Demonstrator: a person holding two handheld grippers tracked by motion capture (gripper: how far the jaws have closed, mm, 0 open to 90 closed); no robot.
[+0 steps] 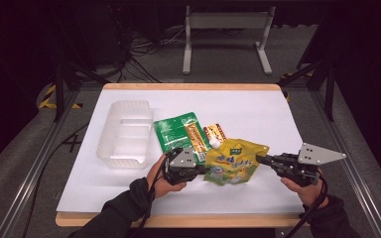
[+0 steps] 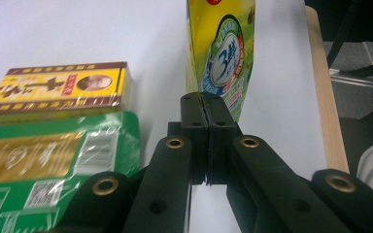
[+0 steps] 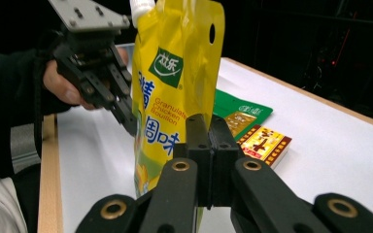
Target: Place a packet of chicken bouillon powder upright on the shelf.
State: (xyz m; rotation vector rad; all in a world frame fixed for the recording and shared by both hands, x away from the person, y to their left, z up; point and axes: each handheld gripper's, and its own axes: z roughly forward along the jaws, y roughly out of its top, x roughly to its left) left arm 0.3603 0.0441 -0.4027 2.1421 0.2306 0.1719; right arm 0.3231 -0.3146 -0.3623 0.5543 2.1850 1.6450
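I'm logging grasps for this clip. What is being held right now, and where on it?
The yellow pouch: left tongs pinch one side edge, right tongs the opposite edge.

Both forearms, in dark sleeves, come in from the near edge. The left hand [image 1: 161, 182] holds the left gripper [image 1: 204, 168] pointing rightward, jaws pressed together. The right hand [image 1: 302, 189] holds the right gripper [image 1: 259, 159] pointing leftward — jaws likewise pressed together — so the two tips face each other, near but apart.
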